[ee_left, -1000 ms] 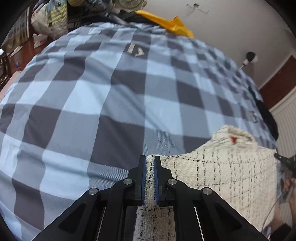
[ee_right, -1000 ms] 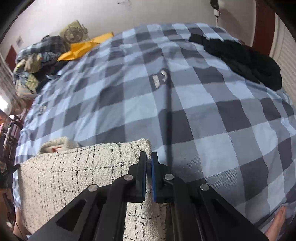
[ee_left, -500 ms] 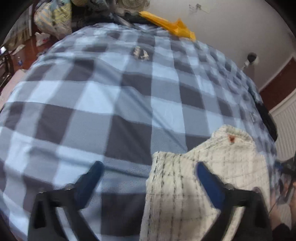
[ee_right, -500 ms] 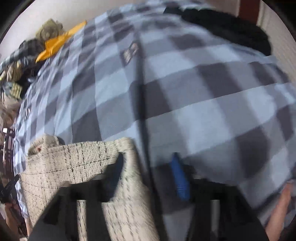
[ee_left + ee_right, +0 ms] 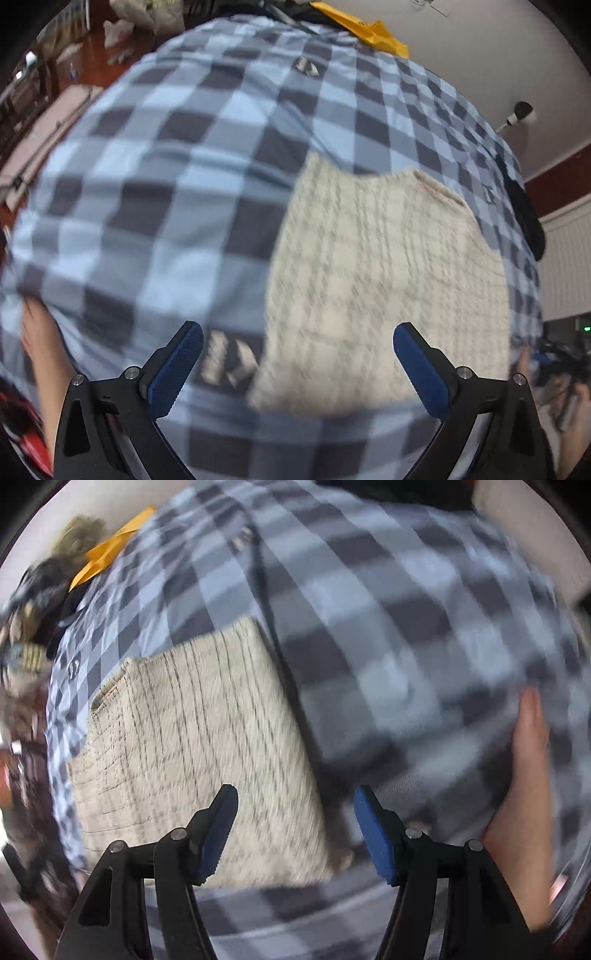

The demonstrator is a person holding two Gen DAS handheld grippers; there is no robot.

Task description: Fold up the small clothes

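Note:
A cream garment with thin black check lines [image 5: 384, 273] lies flat and folded on the blue-and-grey checked bedcover [image 5: 155, 192]. My left gripper [image 5: 297, 363] hangs above its near edge, jaws wide open with nothing between the blue pads. In the right wrist view the same garment [image 5: 199, 746] lies to the left, its near right corner below my right gripper [image 5: 295, 830], which stands open and holds nothing. Both views are blurred by motion.
A yellow item [image 5: 369, 26] and piled clothes [image 5: 40, 602] lie at the bed's far end. A dark garment [image 5: 528, 218] sits at the bed's right edge. A person's bare leg [image 5: 521, 797] shows beside the bed, and a wooden floor [image 5: 92, 62] at far left.
Both grippers let go of the cream garment's edge, opened, and pulled back and up. The garment now lies flat on the bedcover, seen from farther away.

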